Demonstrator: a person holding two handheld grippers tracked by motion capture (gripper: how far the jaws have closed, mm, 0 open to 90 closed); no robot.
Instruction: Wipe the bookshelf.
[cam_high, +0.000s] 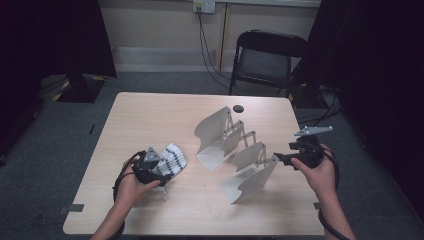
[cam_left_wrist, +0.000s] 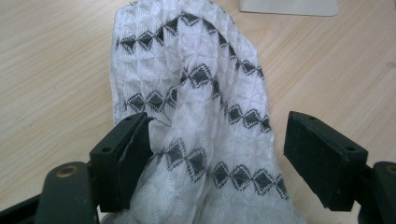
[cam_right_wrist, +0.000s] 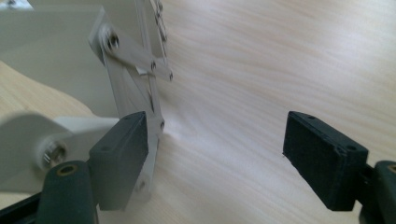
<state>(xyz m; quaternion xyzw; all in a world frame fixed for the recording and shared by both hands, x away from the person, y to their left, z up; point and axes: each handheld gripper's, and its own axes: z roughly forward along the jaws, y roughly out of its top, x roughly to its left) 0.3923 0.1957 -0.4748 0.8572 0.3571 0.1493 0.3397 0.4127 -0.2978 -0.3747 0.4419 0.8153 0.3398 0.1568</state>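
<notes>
Sock (cam_left_wrist: 196, 116) running off bottom edge of left gripper view, lower end cut off; in high view left gripper (cam_high: 159, 176) and hand (cam_high: 132, 187) covering sock's near part.

Folding board (cam_right_wrist: 70, 70) spilling off top and left edges of right gripper view, panels only partly showing; hinge screws blurring, too soft to tell detail.

Small dark round obj (cam_high: 238, 108) sitting upper centre of table in high view, too small to tell what.

Forearms getting cut by bottom edge of high view.

Room's left and right sides sinking into dark, nothing readable.
</notes>
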